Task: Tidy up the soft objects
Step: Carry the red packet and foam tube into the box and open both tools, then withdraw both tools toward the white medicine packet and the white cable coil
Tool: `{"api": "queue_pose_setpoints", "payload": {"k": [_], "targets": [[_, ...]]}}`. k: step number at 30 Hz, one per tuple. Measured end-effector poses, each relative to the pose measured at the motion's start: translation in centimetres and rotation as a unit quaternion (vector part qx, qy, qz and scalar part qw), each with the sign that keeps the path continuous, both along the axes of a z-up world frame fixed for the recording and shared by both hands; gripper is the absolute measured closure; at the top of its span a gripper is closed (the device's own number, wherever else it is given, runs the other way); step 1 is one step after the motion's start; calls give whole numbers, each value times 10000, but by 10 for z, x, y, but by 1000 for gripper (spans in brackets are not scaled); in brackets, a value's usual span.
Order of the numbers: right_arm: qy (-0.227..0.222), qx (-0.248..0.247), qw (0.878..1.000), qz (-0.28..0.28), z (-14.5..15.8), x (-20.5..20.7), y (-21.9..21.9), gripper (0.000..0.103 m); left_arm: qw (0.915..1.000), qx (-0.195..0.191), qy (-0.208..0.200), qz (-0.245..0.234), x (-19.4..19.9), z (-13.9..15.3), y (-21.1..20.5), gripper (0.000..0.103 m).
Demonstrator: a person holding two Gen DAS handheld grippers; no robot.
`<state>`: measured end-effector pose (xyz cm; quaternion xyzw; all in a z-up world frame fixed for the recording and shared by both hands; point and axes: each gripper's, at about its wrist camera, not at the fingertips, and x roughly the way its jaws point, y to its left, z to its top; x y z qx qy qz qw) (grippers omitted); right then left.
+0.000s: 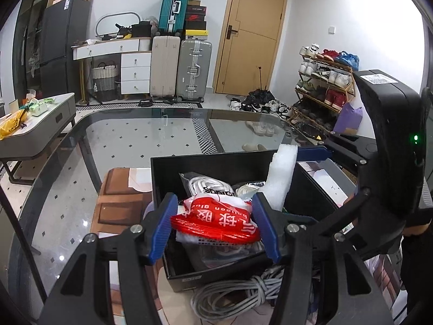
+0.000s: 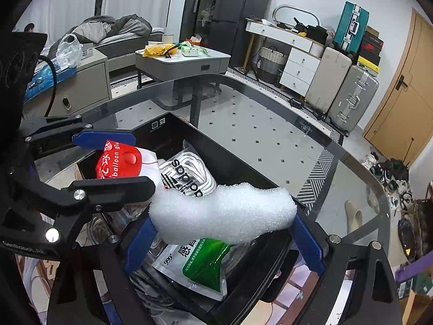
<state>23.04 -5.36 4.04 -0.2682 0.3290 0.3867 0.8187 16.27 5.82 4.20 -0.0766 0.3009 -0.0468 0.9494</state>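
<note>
We see our left gripper (image 1: pixel 215 220) clamped on a red and white packet (image 1: pixel 216 220) printed with "balloon glue", its blue pads (image 1: pixel 162 230) pressing the packet's two sides so that the packet bulges between them; it hangs just above the open black box (image 1: pixel 211 162) that stands on the glass table (image 1: pixel 121 140). From the right wrist view we see the same packet (image 2: pixel 121 162) held over the left part of the box (image 2: pixel 230 162), with the left gripper (image 2: pixel 108 159) reaching in from the left. Our right gripper (image 2: pixel 224 235) is closed on a roll of white foam (image 2: pixel 224 214), which lies crosswise between its blue pads (image 2: pixel 308 241) and sits over the near side of the box; in the left wrist view the foam (image 1: pixel 281 178) stands up at the box's right side with one blue finger of the right gripper (image 1: pixel 314 153) touching it. Inside the box we make out a clear bag of white laces (image 2: pixel 189 176) with black lettering, lying toward the middle, and a white and green pouch (image 2: pixel 200 268) marked "999" under the foam, nearer to us. A coil of grey cable (image 1: pixel 238 295) lies on the table just outside the box's near wall, touching it as far as we can tell. Beyond the table we see a grey suitcase (image 1: pixel 193 70) and a beige suitcase (image 1: pixel 165 66) standing side by side against the wall, near a wooden door (image 1: pixel 251 32)
</note>
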Motion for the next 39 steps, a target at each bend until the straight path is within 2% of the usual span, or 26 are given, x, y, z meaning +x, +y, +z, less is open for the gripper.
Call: {"api": "queue_pose_setpoints", "payload": {"k": [9, 11, 14, 17, 24, 27, 33, 39], "targets": [[358, 140, 9991, 162, -3, 2, -4, 10, 9999, -45, -40, -110, -1, -1, 9, 46], [337, 98, 9992, 185, -2, 4, -4, 8, 9999, -47, -44, -101, -2, -2, 10, 46], [80, -38, 9999, 91, -1, 2, -2, 1, 9999, 11, -27, -96, -2, -3, 8, 45], [-138, -154, 9998, 39, 2, -1, -3, 1, 9999, 27, 27, -130, -2, -3, 5, 40], [-435, -141, 9986, -281, 12, -19, -26, 1, 9996, 149, -98, -202, -15, 6, -4, 4], [-458, 74, 9979, -445, 18, -30, -40, 1, 9997, 174, -131, -75, -21, 9, -2, 0], [-530, 386, 9936, -923, 26, -45, -60, 1, 9998, 117, -67, 155, -32, 10, 8, 0], [-275, 784, 9866, -1401, 30, -64, -85, 1, 9996, 58, -57, 279, -52, 10, 18, 0]]}}
